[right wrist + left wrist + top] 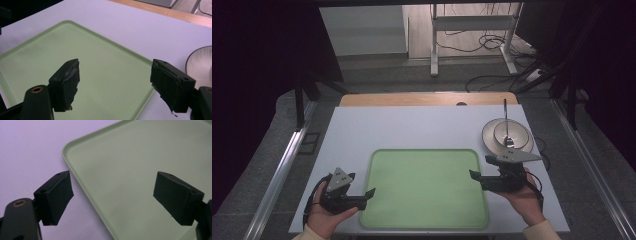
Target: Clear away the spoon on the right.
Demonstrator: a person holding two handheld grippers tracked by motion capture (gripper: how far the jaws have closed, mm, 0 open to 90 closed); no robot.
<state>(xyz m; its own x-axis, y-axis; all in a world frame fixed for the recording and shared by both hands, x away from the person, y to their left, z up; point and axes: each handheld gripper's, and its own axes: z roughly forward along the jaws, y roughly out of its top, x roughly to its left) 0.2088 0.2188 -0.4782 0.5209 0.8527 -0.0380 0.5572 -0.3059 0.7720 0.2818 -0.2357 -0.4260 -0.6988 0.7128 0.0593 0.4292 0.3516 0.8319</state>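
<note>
Both tools (pixel 371 193) (pixel 473 174) (jaws apart) flank green tray (pixel 427 220).

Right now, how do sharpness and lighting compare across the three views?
High view: dark, vignetted edges, evenly lit table. Left gripper view: soft focus, violet cast, tray smooth. Right gripper view: sharper, left pad frayed, plate bright and cropped.

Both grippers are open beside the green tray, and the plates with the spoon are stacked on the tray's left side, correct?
Not quite: the plates with the spoon sit at the tray's far right, as the high view shows. Both the left gripper and right gripper are open.
</note>
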